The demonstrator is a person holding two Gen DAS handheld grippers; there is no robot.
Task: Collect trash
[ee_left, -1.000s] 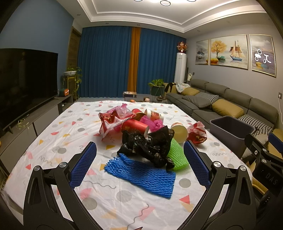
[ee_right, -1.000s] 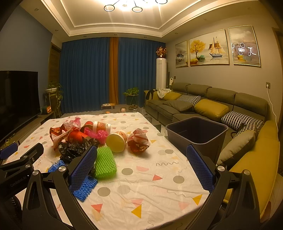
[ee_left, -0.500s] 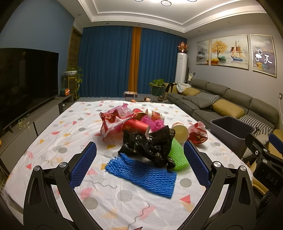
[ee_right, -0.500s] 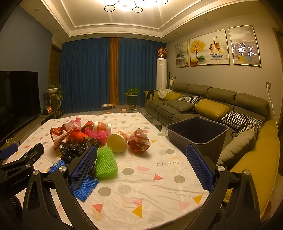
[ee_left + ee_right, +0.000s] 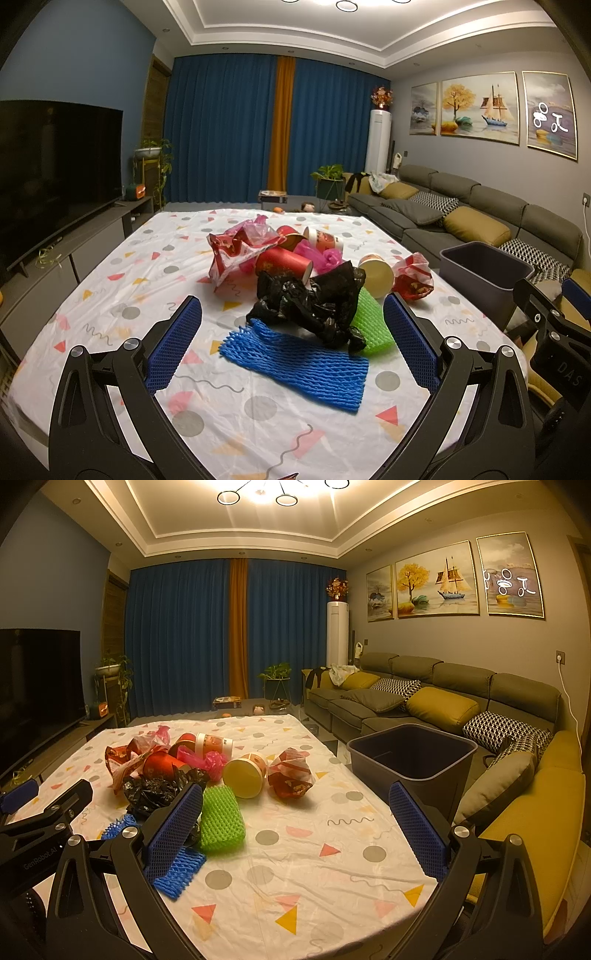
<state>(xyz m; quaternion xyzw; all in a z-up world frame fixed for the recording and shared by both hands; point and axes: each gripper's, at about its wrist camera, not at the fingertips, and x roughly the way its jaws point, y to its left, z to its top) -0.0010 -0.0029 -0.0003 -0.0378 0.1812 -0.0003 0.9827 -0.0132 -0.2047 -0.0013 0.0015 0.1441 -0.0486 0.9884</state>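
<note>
Blue foam netting [image 5: 295, 363] lies nearest on the table [image 5: 110, 295], before the heaped trash; the bin [image 5: 410, 760] stands off the right edge. Left gripper [image 5: 291, 343] and right gripper [image 5: 295, 823] hover wide open, empty. Nothing looks collected; next probably calls for closing on the netting.

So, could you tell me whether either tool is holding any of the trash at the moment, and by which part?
Nothing is held: the left tool and right tool are both open above the table.
</note>
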